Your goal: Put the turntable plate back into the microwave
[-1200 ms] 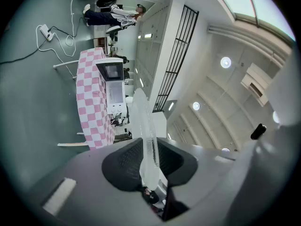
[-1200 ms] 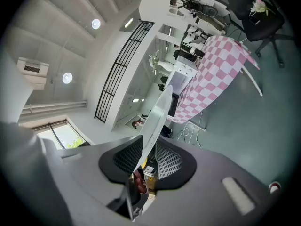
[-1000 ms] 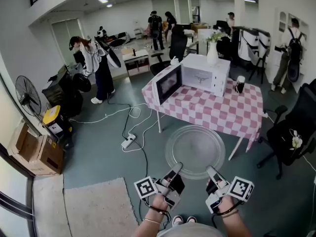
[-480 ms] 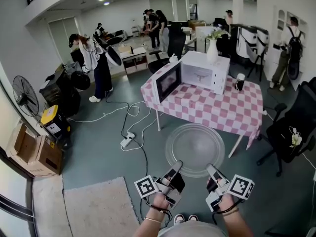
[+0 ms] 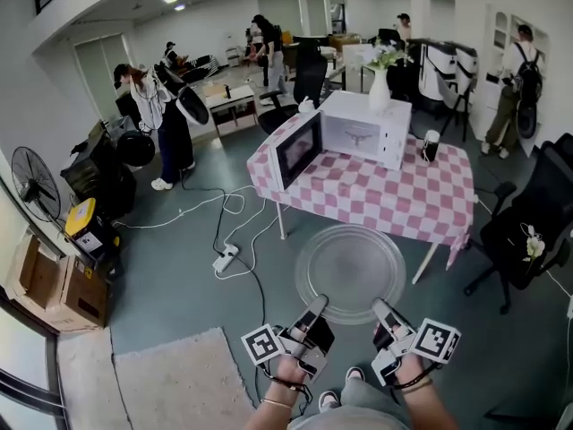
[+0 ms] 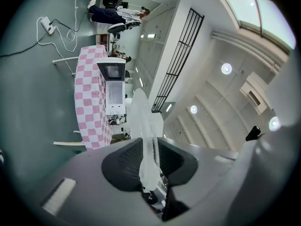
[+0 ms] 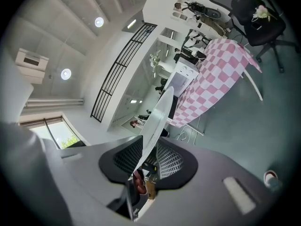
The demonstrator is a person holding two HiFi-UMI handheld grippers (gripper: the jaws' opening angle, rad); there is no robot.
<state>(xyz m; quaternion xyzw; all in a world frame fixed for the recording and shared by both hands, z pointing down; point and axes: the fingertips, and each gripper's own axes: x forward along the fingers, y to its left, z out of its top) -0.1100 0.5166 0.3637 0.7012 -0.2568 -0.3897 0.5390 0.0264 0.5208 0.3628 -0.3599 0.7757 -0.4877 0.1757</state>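
Note:
The clear glass turntable plate (image 5: 350,268) hangs flat in the air in front of me, over the floor short of the table. My left gripper (image 5: 320,305) is shut on its near left rim, and my right gripper (image 5: 380,309) is shut on its near right rim. In the left gripper view the plate (image 6: 145,140) runs edge-on between the dark pads; in the right gripper view the plate (image 7: 156,119) does the same. The white microwave (image 5: 347,133) stands on the checkered table (image 5: 394,201) ahead, its door (image 5: 297,150) swung open to the left.
A white vase (image 5: 379,93) sits on the microwave and a dark cup (image 5: 430,147) stands on the table to its right. A black office chair (image 5: 528,231) is at right. A power strip and cables (image 5: 226,256) lie on the floor at left. People stand in the background.
Both grippers and the plate have moved forward a little toward the table; the table and microwave appear slightly nearer. The grip on the plate is unchanged.

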